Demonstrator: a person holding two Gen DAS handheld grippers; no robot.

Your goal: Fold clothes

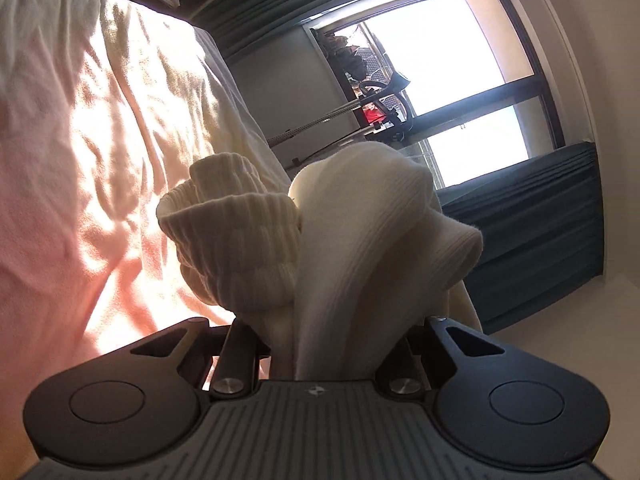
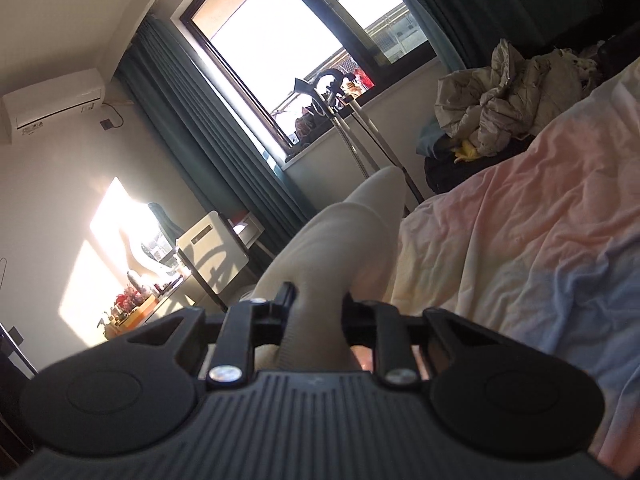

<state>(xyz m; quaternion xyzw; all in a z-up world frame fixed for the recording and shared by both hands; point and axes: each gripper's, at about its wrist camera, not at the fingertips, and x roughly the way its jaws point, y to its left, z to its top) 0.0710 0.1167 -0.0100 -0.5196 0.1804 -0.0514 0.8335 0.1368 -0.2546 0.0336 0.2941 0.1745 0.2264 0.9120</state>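
Note:
My left gripper (image 1: 328,344) is shut on bunched cream ribbed socks (image 1: 320,236). A ribbed cuff sticks out to the left and a smooth foot part rises to the right. The fingertips are hidden by the fabric. My right gripper (image 2: 316,312) is shut on a cream sock (image 2: 340,248) that stretches away from the jaws toward the window. Both are held in the air beside the bed.
The bed with a wrinkled pink and white sheet (image 1: 80,152) (image 2: 520,240) lies alongside. A pile of crumpled clothes (image 2: 508,92) sits at the far end. A window (image 2: 288,44), teal curtains (image 2: 208,136), a stand (image 2: 360,132) and a cluttered desk (image 2: 160,296) are beyond.

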